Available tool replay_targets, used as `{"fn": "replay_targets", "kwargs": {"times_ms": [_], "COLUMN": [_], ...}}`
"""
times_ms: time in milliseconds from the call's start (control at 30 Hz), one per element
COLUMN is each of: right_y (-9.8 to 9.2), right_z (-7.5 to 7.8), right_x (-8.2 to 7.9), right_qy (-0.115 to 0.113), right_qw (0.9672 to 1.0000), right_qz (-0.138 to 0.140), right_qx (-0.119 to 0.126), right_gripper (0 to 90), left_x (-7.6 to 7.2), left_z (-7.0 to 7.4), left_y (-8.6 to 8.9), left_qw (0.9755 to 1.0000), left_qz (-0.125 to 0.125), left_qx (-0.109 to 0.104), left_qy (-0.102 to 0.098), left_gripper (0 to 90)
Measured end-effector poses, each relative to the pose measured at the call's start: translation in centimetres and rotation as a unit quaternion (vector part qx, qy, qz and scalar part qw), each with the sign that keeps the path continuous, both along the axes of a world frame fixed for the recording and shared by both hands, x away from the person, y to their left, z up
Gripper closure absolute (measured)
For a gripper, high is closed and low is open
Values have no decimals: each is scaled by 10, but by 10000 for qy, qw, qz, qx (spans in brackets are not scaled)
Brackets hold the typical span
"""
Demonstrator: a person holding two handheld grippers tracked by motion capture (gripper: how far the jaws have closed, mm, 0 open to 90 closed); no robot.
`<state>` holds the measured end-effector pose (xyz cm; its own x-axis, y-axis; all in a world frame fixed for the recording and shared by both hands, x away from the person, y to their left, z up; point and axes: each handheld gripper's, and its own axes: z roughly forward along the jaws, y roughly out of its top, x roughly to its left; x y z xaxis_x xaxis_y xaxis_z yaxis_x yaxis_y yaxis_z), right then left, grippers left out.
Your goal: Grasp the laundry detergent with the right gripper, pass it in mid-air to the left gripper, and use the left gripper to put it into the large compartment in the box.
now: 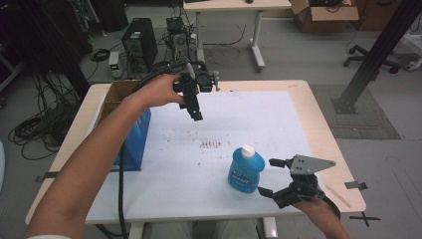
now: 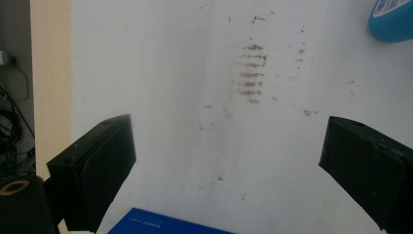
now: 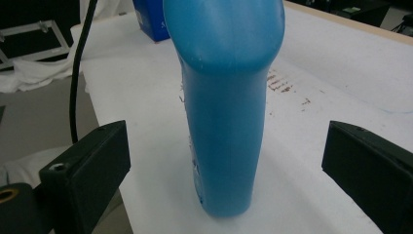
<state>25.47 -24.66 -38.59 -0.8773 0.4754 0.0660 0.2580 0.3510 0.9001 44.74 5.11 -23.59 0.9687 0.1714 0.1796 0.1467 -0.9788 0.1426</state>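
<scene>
A blue bottle (image 1: 245, 170) with a white cap stands upright on the white sheet (image 1: 224, 119), front right of the middle. My right gripper (image 1: 269, 176) is open just to its right, low over the table, jaws facing the bottle. In the right gripper view the bottle (image 3: 226, 122) stands between the spread jaws, touching neither, with the right gripper (image 3: 226, 151) around its lower body. My left gripper (image 1: 196, 115) hangs above the sheet's back left part, pointing down. In its own view the left gripper (image 2: 226, 141) is open over bare sheet, with the bottle's edge (image 2: 392, 22) at the top right.
A blue box (image 1: 134, 142) stands at the table's left side, beside an open cardboard box (image 1: 117, 94). Brown stains (image 1: 210, 144) mark the sheet's middle. A black cable (image 1: 121, 189) trails off the front edge. Tape strips (image 1: 356, 185) lie at the right edge.
</scene>
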Motion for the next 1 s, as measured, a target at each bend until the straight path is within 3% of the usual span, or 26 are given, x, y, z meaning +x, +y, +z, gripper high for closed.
{"fn": "replay_targets", "kwargs": {"times_ms": [1000], "right_y": [28], "right_z": [-19], "right_x": [15], "right_qy": [-90], "right_qw": [9997], "right_qz": [74], "right_qx": [204], "right_gripper": [33], "left_x": [0], "left_z": [0], "left_y": [1], "left_qw": [10000], "left_qz": [32], "left_qx": [2], "left_qy": [-8], "left_gripper": [64]}}
